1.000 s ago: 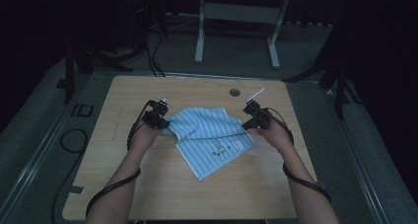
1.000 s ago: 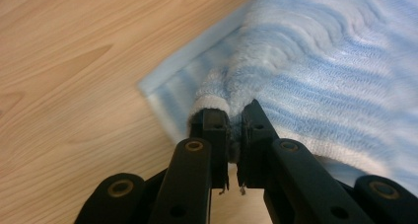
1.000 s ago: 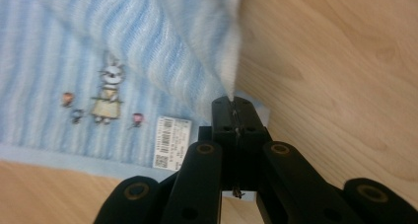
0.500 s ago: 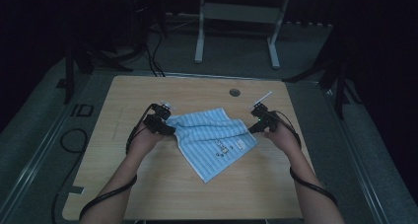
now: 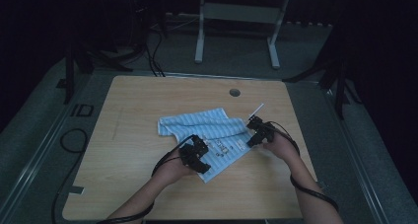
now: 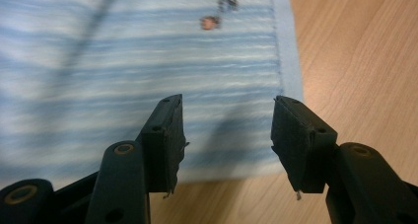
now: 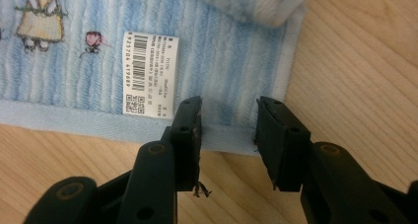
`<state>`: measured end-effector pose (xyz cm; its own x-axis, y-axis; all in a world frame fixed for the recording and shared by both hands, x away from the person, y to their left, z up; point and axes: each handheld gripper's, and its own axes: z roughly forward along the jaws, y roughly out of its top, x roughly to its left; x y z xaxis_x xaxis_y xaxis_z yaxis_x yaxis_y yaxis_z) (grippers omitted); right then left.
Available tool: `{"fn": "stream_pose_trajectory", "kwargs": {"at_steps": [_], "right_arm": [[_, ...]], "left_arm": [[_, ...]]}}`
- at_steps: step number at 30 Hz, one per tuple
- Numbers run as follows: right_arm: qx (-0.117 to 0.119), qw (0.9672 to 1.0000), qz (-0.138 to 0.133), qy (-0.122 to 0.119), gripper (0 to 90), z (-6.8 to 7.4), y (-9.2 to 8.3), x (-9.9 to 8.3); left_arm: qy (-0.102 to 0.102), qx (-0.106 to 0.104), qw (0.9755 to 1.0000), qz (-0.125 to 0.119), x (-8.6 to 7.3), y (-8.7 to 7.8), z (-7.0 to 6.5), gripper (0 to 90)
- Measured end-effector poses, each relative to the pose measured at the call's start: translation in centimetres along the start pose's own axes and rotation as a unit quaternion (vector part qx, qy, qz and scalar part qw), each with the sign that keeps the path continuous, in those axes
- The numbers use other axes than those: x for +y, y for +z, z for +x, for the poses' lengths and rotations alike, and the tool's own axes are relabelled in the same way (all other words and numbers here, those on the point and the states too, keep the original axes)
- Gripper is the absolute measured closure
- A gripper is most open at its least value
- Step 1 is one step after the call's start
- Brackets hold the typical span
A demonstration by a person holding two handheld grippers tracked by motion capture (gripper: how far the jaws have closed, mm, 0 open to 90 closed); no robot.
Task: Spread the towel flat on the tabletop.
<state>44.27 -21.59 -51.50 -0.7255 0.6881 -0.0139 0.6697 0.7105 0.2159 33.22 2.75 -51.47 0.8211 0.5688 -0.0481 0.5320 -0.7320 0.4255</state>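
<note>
A light-blue striped towel [image 5: 207,128] lies partly folded on the wooden table [image 5: 138,115]. My left gripper [image 5: 197,157] hovers at the towel's near corner. In the left gripper view its jaws [image 6: 226,118] stand open over the towel [image 6: 148,61] close to its hem; they have just been opening and nothing is pressed between them. My right gripper [image 5: 254,135] is at the towel's right edge. Its jaws [image 7: 229,118] have also just been opening and straddle the hem of the towel [image 7: 222,61] without gripping it, beside a white barcode label [image 7: 150,76].
A round cable hole [image 5: 234,92] sits near the table's far edge. A small white stick [image 5: 256,109] lies just beyond the towel. Cables trail from both grippers toward the near edge. A metal stand [image 5: 236,36] is on the floor behind the table.
Both grippers have let go of the towel's far corners and opened. The left hand moved toward me and right to the near corner. The right hand came down slightly to the right edge.
</note>
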Motion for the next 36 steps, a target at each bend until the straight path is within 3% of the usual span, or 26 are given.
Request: {"fn": "stream_pose_trajectory", "kwargs": {"at_steps": [4, 10, 13, 17, 22, 29, 32, 36], "right_arm": [[-0.006, 1.0, -0.001, -0.008, 63.4, 0.3, 0.1, -0.1], [-0.005, 0.9997, 0.001, -0.024, 76.9, 1.1, 0.0, -0.5], [-0.007, 0.9989, 0.011, -0.045, 79.9, 1.7, -0.2, -1.0], [-0.008, 0.9983, 0.015, -0.056, 80.9, 2.4, -0.4, -1.9], [-0.001, 0.9979, 0.008, -0.065, 80.9, 3.4, -0.9, -3.9], [0.0, 0.9977, -0.016, -0.065, 81.9, 5.7, -1.4, -6.7], [0.005, 0.9974, -0.026, -0.067, 82.2, 6.6, -1.6, -7.7], [0.002, 0.997, -0.037, -0.068, 83.4, 7.8, -1.9, -8.9]], "left_arm": [[0.002, -0.003, 1.0, 0.008, 0.2, 0.8, -0.1, 46.3], [0.006, -0.008, 0.9997, 0.024, 0.2, 1.3, 0.4, 47.7], [0.017, -0.006, 0.9995, 0.027, 0.2, 1.2, 0.6, 52.9], [0.028, 0.004, 0.9991, 0.03, 0.2, 1.1, 0.8, 66.5], [0.023, 0.0, 0.9994, 0.026, 0.2, 1.1, 1.6, 81.6], [0.037, 0.018, 0.9985, 0.036, 1.1, 1.4, 2.0, 84.9], [0.041, 0.031, 0.9979, 0.04, 1.0, 1.3, 1.5, 86.6], [0.05, 0.009, 0.9979, 0.04, -0.3, 0.3, 0.3, 87.2]]}}
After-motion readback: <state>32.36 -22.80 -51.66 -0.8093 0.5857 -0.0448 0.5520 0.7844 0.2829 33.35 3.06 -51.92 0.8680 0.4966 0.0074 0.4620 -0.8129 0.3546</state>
